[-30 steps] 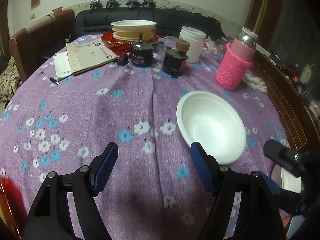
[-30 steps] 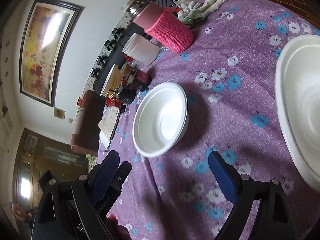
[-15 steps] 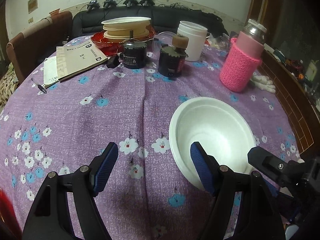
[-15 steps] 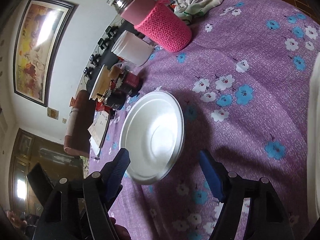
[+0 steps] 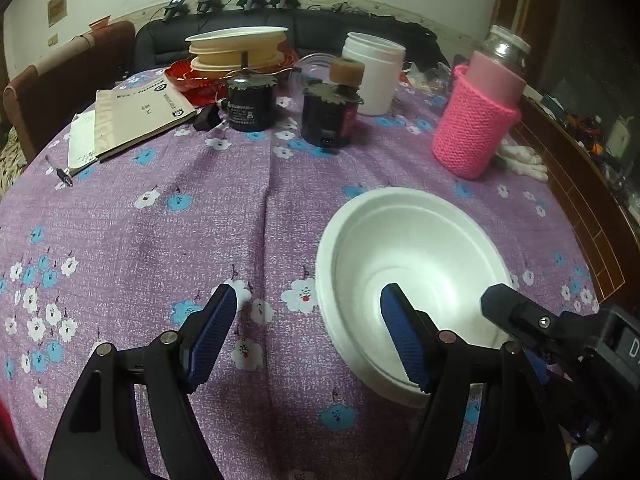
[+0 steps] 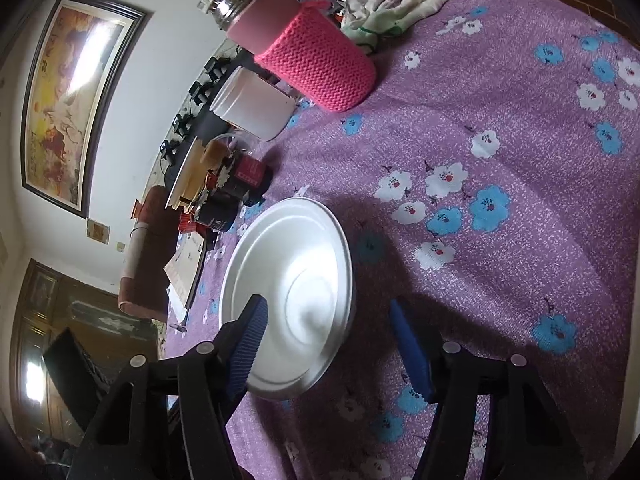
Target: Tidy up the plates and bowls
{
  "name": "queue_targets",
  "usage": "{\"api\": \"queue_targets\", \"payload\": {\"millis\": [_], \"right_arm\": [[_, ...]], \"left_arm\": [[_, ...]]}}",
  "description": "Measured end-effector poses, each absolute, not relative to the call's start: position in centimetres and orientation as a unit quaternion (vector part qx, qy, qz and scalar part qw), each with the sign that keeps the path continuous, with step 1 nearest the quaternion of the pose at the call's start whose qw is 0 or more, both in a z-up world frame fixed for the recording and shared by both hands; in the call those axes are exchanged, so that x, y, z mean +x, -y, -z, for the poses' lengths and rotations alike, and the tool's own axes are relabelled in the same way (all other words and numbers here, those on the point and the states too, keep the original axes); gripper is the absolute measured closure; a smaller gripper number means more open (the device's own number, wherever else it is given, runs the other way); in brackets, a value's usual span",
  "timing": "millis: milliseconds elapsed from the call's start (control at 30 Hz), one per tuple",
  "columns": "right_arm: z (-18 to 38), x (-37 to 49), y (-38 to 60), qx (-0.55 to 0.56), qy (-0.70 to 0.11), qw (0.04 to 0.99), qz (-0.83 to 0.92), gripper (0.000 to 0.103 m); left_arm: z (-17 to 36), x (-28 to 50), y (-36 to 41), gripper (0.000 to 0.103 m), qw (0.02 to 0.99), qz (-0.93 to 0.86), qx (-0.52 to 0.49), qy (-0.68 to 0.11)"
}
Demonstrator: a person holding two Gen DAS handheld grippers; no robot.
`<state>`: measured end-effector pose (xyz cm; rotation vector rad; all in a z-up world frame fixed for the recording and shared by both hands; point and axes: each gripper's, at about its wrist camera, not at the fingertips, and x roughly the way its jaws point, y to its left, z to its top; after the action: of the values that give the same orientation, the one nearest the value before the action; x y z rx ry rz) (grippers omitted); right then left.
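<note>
A white foam bowl [image 5: 412,264] sits upright on the purple flowered tablecloth [image 5: 160,232]. My left gripper [image 5: 308,334] stands open astride the bowl's left rim, with one finger over the inside and the other over the cloth. My right gripper [image 6: 328,346] straddles the opposite rim of the bowl [image 6: 296,280]. Its jaws are closing, and the pads do not touch the rim. One black finger [image 5: 516,316] of the right gripper shows at the bowl's right side in the left wrist view. A stack of plates [image 5: 240,46] stands at the far side.
Behind the bowl stand a pink knit-sleeved bottle [image 5: 476,128], a white jar [image 5: 374,76] and two dark jars [image 5: 252,106] [image 5: 330,118]. A booklet [image 5: 136,120] and a pen [image 5: 60,174] lie far left. White gloves [image 5: 520,160] lie by the wooden table edge [image 5: 580,200].
Both grippers have moved forward and down onto the bowl from opposite sides. The right gripper's jaws have narrowed. A second white dish at the right view's edge has passed out of sight.
</note>
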<state>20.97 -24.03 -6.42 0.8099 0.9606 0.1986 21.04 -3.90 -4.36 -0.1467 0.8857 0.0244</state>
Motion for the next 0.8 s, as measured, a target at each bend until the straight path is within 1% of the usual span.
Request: {"api": "queue_targets", "payload": {"millis": [33,67,133,167,200,233,267,300,333,367,400,467,500,533,600,633,800], "right_arm": [[6.36,21.01,24.02,0.378,-0.446,0.806,-0.094,0.044],[6.33,21.03,23.98,0.376,-0.445,0.807,-0.094,0.045],[6.42,21.1,23.9,0.373,-0.446,0.808,-0.096,0.048],[6.55,21.15,23.82,0.372,-0.448,0.807,-0.096,0.049],[6.64,21.2,23.75,0.37,-0.45,0.808,-0.095,0.053],[6.67,21.23,23.69,0.367,-0.451,0.808,-0.095,0.057],[6.69,21.25,23.68,0.365,-0.452,0.808,-0.094,0.06],[6.7,21.26,23.67,0.363,-0.452,0.809,-0.093,0.066],[6.74,21.3,23.6,0.359,-0.454,0.81,-0.093,0.07],[6.84,21.33,23.56,0.358,-0.455,0.81,-0.094,0.071],[6.91,21.35,23.48,0.358,-0.456,0.809,-0.096,0.072],[6.82,21.3,23.35,0.353,-0.454,0.812,-0.098,0.077],[6.78,21.26,23.32,0.352,-0.454,0.813,-0.099,0.081],[6.8,21.25,23.25,0.352,-0.454,0.812,-0.1,0.083],[6.83,21.25,23.22,0.352,-0.454,0.813,-0.101,0.085],[6.82,21.25,23.26,0.352,-0.454,0.812,-0.103,0.087],[6.93,21.23,23.28,0.354,-0.455,0.811,-0.104,0.088]], "left_arm": [[4.37,21.05,3.76,0.033,0.901,-0.012,-0.075,-0.428],[4.38,21.08,3.58,0.038,0.9,-0.014,-0.079,-0.428],[4.45,21.11,3.39,0.04,0.899,-0.014,-0.084,-0.429],[4.49,21.1,3.33,0.042,0.899,-0.017,-0.085,-0.429],[4.55,21.11,3.29,0.05,0.899,-0.019,-0.086,-0.428],[4.65,21.18,3.25,0.054,0.899,-0.02,-0.086,-0.43],[4.77,21.26,3.21,0.06,0.898,-0.021,-0.086,-0.432],[4.93,21.33,3.18,0.064,0.897,-0.022,-0.084,-0.434],[5.05,21.36,3.16,0.064,0.896,-0.021,-0.084,-0.435],[5.09,21.36,3.19,0.067,0.896,-0.019,-0.085,-0.435],[5.02,21.32,3.31,0.072,0.897,-0.015,-0.083,-0.434],[4.83,21.19,3.63,0.08,0.898,-0.006,-0.078,-0.434],[4.76,21.11,3.7,0.083,0.898,-0.003,-0.078,-0.433],[4.73,21.1,3.75,0.084,0.898,-0.001,-0.077,-0.434],[4.69,21.08,3.84,0.09,0.897,0.005,-0.078,-0.435],[4.64,21.07,3.85,0.09,0.897,0.007,-0.078,-0.435],[4.58,21.21,3.38,0.092,0.894,0.019,-0.097,-0.438]]}}
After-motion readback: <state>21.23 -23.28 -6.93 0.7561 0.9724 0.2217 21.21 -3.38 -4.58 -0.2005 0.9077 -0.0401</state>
